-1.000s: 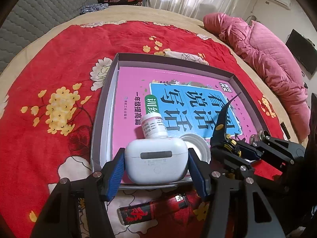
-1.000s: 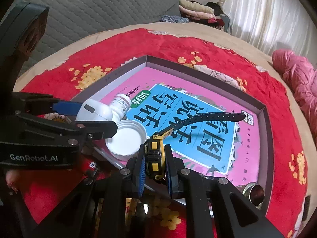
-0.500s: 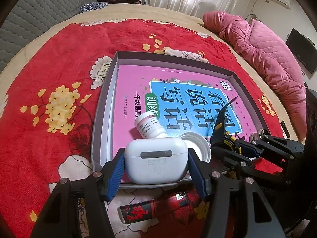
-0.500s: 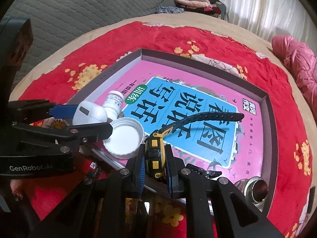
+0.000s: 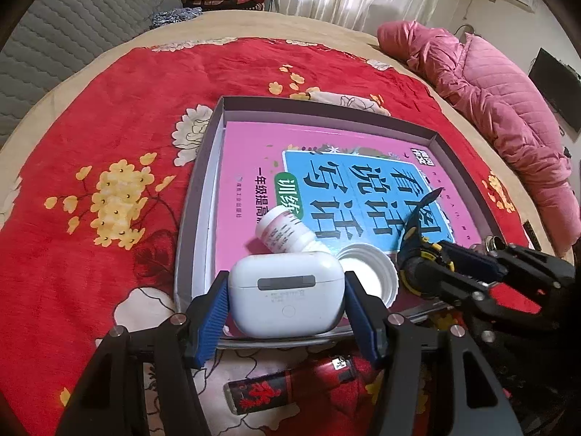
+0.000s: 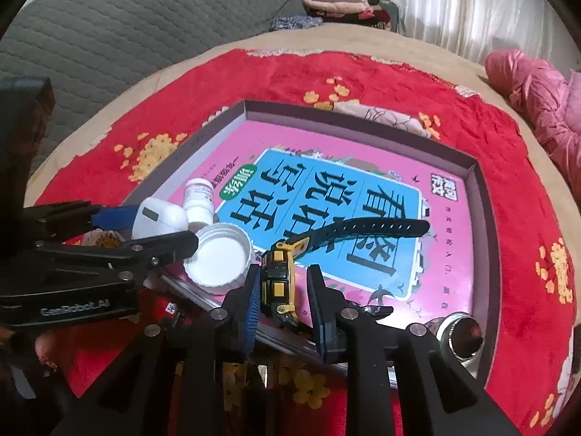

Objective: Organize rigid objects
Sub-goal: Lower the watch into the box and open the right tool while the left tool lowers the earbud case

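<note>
A white plastic earbud case (image 5: 287,294) is clamped by the left tool (image 5: 287,307); the black-and-yellow wristwatch (image 6: 277,279) is flanked loosely by the parted right tool (image 6: 285,303) over the grey tray (image 5: 189,218)

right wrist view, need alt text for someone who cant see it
The right gripper has its jaws open around a yellow-and-black watch over the near edge of a shallow box holding a pink book. At left, the left gripper grips a white earbud case beside a white lid.

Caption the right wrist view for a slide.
Right gripper, jaws parted around a yellow-and-black wristwatch, over a grey shallow box lined with a pink workbook.
</note>
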Available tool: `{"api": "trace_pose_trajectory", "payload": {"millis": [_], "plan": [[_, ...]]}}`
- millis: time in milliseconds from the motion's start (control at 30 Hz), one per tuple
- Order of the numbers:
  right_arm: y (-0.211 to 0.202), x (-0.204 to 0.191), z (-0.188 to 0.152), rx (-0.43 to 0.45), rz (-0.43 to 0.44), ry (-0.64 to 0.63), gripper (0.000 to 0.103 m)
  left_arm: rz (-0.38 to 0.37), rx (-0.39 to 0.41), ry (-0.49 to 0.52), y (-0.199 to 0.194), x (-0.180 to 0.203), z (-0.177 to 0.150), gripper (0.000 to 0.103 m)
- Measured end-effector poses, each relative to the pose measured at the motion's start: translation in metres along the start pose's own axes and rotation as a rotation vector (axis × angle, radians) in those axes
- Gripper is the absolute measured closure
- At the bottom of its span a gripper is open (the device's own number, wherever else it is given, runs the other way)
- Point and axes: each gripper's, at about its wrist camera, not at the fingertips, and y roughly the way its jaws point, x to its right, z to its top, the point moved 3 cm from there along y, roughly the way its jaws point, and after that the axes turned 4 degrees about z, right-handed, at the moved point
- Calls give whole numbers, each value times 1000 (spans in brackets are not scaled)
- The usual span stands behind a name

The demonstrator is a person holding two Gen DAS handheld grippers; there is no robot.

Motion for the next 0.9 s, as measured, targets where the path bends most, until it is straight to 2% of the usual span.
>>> {"api": "trace_pose_trajectory", "payload": {"millis": [367, 900], "plan": [[-10, 0, -2, 22, -11, 3, 76, 42, 12, 30, 3, 1, -2, 42], [-22, -3, -11, 57, -45, -17, 74, 43, 23, 29, 3, 0, -2, 42]]}}
